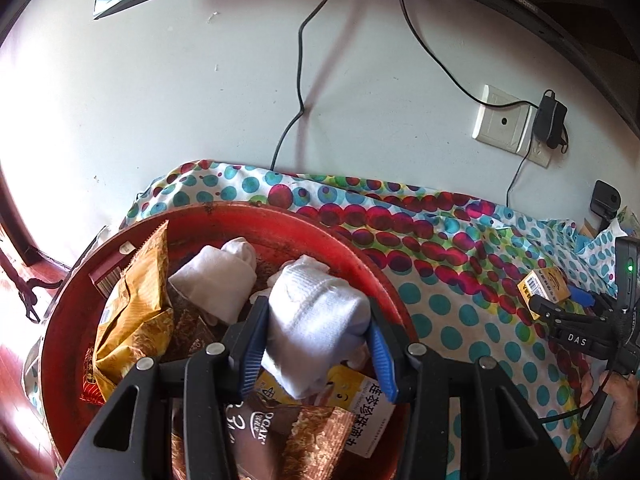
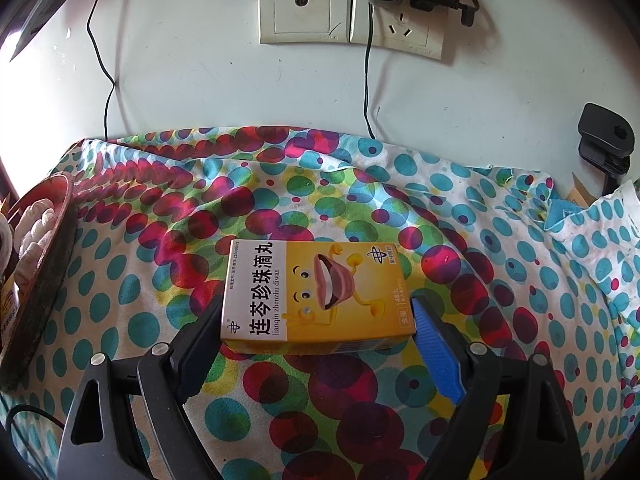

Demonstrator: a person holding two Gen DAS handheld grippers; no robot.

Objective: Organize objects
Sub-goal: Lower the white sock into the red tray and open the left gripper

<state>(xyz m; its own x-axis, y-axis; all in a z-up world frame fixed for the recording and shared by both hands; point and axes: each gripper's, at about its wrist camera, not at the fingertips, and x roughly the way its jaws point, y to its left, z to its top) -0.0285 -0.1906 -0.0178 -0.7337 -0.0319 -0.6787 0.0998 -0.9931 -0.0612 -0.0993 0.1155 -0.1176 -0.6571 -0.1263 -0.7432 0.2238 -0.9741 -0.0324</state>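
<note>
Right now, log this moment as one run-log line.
left tongs: shut on rolled white sock over red basin | right tongs: astride yellow medicine box on dotted cloth, grip unclear

Yellow box [image 2: 316,296]: "连芩珍珠滴丸", "lianqin zhenzhu diwan", "48丸". Monitor bezel [image 1: 520,0]: "xiaomi". Right gripper [image 1: 576,340]: "DAS". Brown packet [image 1: 280,428]: "OCAK".

Bright daylight, left-edge glare, fisheye warping

The right tool [image 2: 318,322] is straddling a yellow box [image 2: 316,296] lying on the dotted cloth [image 2: 500,280], fingers [image 2: 436,356] flanking both its sides.
</note>
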